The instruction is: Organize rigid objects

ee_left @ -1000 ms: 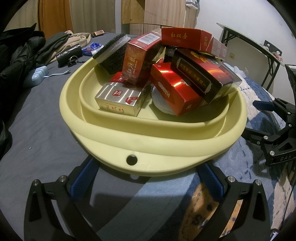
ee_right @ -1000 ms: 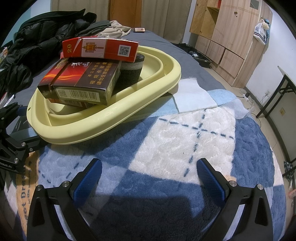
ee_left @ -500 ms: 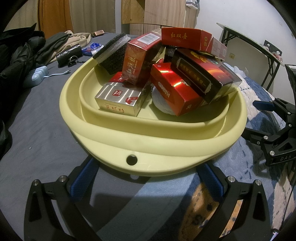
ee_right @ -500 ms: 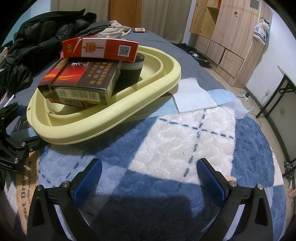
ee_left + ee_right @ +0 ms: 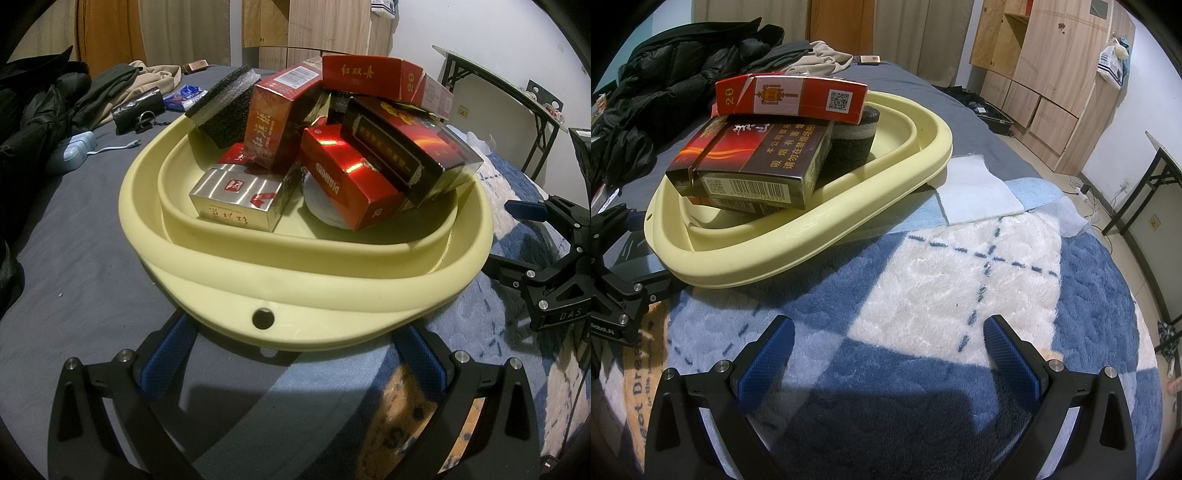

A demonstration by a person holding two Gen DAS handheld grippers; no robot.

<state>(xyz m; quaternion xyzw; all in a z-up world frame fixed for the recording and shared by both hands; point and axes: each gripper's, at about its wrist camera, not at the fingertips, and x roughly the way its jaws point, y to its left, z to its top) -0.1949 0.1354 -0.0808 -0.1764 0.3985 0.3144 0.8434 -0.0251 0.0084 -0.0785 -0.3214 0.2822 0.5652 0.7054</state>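
A pale yellow basin [image 5: 332, 291] sits on the bed, piled with several cigarette boxes: a silver one [image 5: 236, 199], a red one [image 5: 347, 177], a dark one [image 5: 402, 147], and a black sponge [image 5: 225, 110]. My left gripper [image 5: 295, 354] is open and empty, its fingers either side of the basin's near rim. My right gripper [image 5: 886, 347] is open and empty over the blue and white blanket [image 5: 960, 266], right of the basin [image 5: 820, 229]. The dark box [image 5: 757, 162] and a red box [image 5: 794, 98] top the pile there.
Black jackets [image 5: 665, 81] and clothes lie at the far side of the bed. A black pouch [image 5: 138, 110] and a light blue case [image 5: 74, 151] lie on the grey sheet. A white cloth [image 5: 979, 188] lies beside the basin. Wooden cabinets [image 5: 1052, 74] and a metal table [image 5: 498, 96] stand beyond.
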